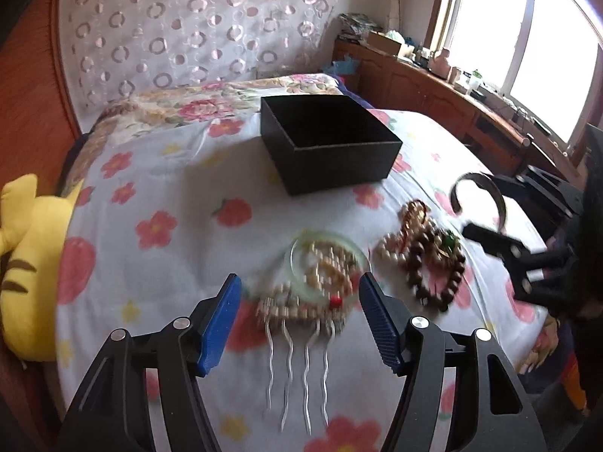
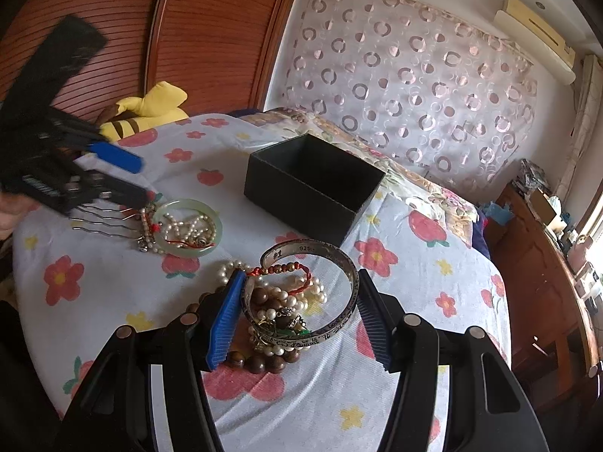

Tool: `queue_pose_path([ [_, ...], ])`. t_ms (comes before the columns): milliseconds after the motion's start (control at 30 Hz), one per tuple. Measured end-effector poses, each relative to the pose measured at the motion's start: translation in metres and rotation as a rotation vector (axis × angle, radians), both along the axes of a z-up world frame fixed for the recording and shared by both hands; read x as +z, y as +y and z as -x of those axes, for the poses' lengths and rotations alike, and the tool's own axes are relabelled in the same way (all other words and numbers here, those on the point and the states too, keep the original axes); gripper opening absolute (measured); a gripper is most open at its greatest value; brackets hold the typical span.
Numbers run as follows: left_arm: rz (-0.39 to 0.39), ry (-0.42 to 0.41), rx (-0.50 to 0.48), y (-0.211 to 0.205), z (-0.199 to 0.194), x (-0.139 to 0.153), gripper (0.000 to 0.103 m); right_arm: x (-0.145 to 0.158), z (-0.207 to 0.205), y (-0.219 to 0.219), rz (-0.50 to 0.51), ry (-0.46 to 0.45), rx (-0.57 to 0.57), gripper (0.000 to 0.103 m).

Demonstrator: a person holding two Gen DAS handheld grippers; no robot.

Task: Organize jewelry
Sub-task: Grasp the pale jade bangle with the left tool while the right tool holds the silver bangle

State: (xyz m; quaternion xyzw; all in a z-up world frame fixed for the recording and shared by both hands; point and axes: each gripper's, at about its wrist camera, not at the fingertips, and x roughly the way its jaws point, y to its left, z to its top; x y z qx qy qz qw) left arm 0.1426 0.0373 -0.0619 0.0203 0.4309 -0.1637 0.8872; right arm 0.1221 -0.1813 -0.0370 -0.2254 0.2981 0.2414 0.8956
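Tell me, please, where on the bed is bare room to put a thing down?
Bare sheet lies left of the box, toward the plush, and in a strip between box and bangle. It is crowded in front: bangle, comb and beads lie close together.

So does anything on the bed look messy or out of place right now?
Yes: the jewelry lies in two tangled heaps on the bedspread, none inside the black box. The right gripper holds a silver bangle; the left gripper is open.

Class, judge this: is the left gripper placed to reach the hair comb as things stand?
Probably yes: the left gripper is open, its jaws straddling the hair comb on the bedspread, nothing between them; the jade bangle lies just beyond.
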Motion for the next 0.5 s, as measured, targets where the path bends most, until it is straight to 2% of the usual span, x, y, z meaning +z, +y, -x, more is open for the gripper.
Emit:
queue_pose_path([
  [33,-0.002,0.010,-0.005,-0.002,-0.005,-0.002,0.057,0.000,0.000,0.000,-0.002,0.000,-0.001,0.061],
  [100,0.000,0.059,-0.015,-0.005,-0.024,-0.008,0.041,0.002,0.000,0.001,-0.006,0.001,-0.002,0.061],
  [167,-0.015,0.096,-0.020,-0.006,-0.037,-0.015,0.035,0.003,0.000,0.001,-0.015,0.004,-0.004,0.061],
  [300,-0.046,0.166,-0.033,-0.008,-0.055,-0.032,0.034,0.003,0.000,0.002,-0.018,0.004,-0.004,0.061],
  [333,-0.051,0.157,-0.035,-0.009,-0.056,-0.032,0.033,0.004,0.000,0.003,-0.021,0.005,-0.005,0.061],
  [367,-0.062,0.157,-0.037,-0.010,-0.058,-0.033,0.026,0.003,0.000,0.002,-0.020,0.005,-0.005,0.061],
  [400,-0.057,0.162,-0.040,-0.010,-0.058,-0.033,0.009,0.004,-0.001,0.002,-0.023,0.007,-0.007,0.061],
  [433,-0.039,0.172,-0.045,-0.009,-0.059,-0.034,0.008,0.005,-0.002,0.003,-0.028,0.009,-0.009,0.061],
  [500,-0.053,0.152,-0.053,-0.009,-0.058,-0.033,0.008,0.006,-0.005,0.003,-0.037,0.013,-0.014,0.061],
])
